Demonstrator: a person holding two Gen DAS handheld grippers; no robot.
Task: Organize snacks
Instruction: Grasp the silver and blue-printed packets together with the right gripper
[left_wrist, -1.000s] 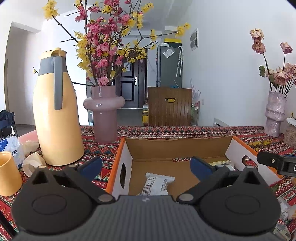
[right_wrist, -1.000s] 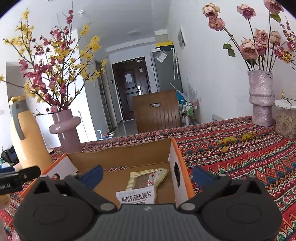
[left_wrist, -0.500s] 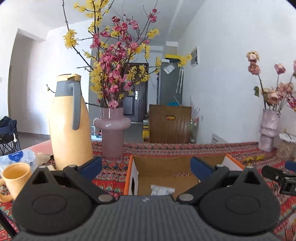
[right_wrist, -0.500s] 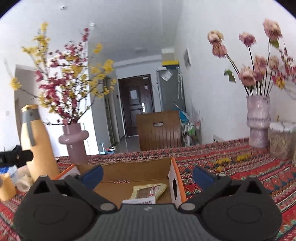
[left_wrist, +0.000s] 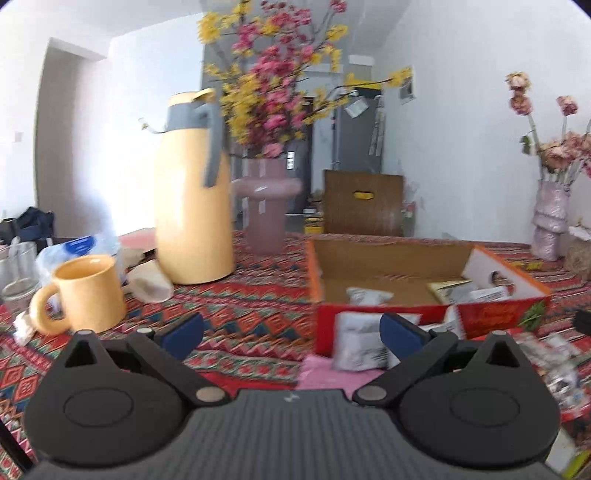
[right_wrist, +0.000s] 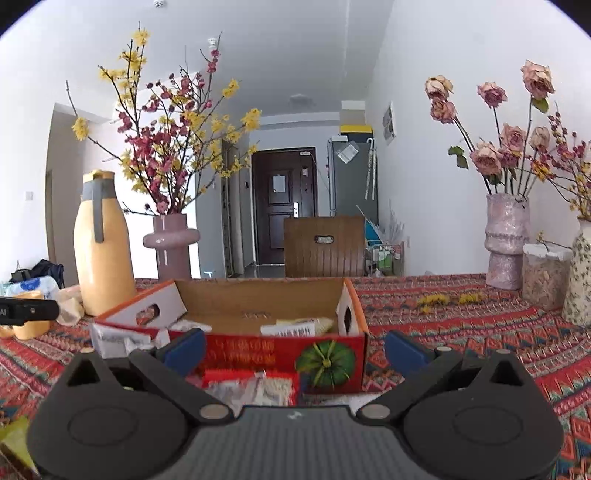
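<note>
An open red and orange cardboard box (left_wrist: 502, 314) (right_wrist: 280, 350) sits on the patterned tablecloth with a few snack packets inside, among them a white one (left_wrist: 364, 295) and a yellowish one (right_wrist: 314, 325). A white packet (left_wrist: 356, 343) leans against the box front, on a pink packet (left_wrist: 328, 373). More packets lie at the right (left_wrist: 561, 369) and before the box (right_wrist: 255, 386). My left gripper (left_wrist: 291, 334) is open, low over the cloth left of the box front. My right gripper (right_wrist: 293, 349) is open, facing the box front, with nothing between its fingers.
A tall yellow jug (left_wrist: 192, 206) (right_wrist: 101, 251), a yellow mug (left_wrist: 88, 291) and a pink flower vase (left_wrist: 266, 206) stand left of the box. A rose vase (right_wrist: 506, 243), a jar (right_wrist: 543, 275) and a patterned vase (right_wrist: 580, 273) stand at the right.
Both grippers have drawn back from above the box and come lower; the box front and the packets before it now show. Both stay open and hold nothing.
</note>
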